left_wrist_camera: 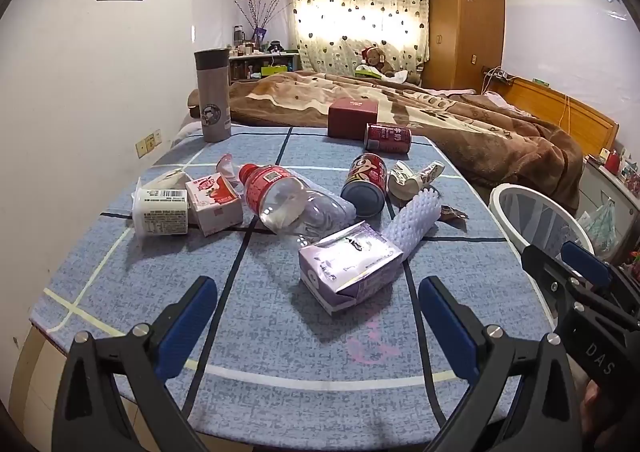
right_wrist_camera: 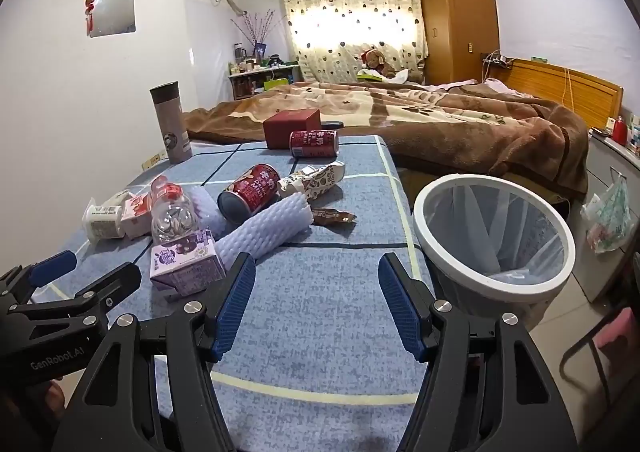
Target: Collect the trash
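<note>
Barely begun: left tongs [left_wrist_camera: 316,316] and right tongs [right_wrist_camera: 316,304] both gape wide, empty. Purple carton [left_wrist_camera: 348,264] just ahead of left tongs; bottle [left_wrist_camera: 288,199], cans beyond on bench [left_wrist_camera: 280,332]. Lined bin [right_wrist_camera: 494,232] right of right tongs, seemingly empty.

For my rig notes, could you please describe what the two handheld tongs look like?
Both are black plastic frames with silver bolts and ribbed blue pads. The left tongs show white "GenRobot.AI" lettering in the right wrist view; the right tongs show "DAS" in the left wrist view. No cables or sleeves are visible.
</note>
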`<state>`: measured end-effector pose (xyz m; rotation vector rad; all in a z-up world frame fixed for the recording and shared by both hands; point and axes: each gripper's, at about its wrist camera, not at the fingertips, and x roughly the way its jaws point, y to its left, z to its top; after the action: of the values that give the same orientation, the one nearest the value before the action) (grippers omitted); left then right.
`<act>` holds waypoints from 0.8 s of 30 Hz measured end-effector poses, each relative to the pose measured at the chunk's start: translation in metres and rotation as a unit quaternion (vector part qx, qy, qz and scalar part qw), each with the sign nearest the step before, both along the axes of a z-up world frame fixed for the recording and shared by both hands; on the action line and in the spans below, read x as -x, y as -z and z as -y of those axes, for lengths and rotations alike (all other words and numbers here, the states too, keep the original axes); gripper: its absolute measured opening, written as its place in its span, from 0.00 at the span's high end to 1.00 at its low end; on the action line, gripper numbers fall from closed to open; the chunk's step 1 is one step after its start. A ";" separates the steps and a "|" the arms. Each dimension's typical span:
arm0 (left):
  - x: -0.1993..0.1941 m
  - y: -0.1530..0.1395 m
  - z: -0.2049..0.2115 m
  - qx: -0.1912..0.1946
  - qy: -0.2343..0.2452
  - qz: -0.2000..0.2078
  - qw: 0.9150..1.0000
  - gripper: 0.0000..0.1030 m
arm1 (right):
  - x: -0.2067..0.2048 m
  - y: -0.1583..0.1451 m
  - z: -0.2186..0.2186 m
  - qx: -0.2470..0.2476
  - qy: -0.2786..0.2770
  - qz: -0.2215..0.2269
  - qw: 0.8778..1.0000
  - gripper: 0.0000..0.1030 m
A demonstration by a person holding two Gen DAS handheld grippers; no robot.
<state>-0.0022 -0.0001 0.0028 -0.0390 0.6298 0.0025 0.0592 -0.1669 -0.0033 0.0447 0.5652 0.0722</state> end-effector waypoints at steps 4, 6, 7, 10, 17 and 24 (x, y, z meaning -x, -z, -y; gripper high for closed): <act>0.000 0.000 -0.001 0.000 -0.001 0.000 1.000 0.01 | 0.000 0.000 0.000 0.001 0.001 0.000 1.000 0.36; 0.000 0.000 -0.001 -0.002 -0.001 0.000 1.000 0.01 | 0.000 0.000 0.000 0.000 0.000 0.000 1.000 0.36; 0.000 0.000 -0.001 -0.002 -0.001 0.000 1.000 0.01 | 0.000 0.000 0.000 0.001 0.001 0.001 1.000 0.36; -0.001 -0.001 -0.002 -0.002 -0.003 0.001 1.000 0.01 | 0.002 -0.001 -0.001 0.001 0.003 0.003 1.000 0.36; -0.001 -0.001 -0.001 -0.002 -0.003 0.002 1.000 0.01 | 0.003 -0.002 0.001 0.002 0.004 0.005 1.000 0.36; 0.000 -0.001 -0.001 -0.002 -0.003 0.003 1.000 0.01 | 0.003 -0.003 0.001 0.003 0.005 0.005 1.000 0.36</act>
<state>-0.0018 0.0012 0.0039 -0.0367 0.6244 0.0092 0.0559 -0.1674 -0.0006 0.0405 0.5547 0.0607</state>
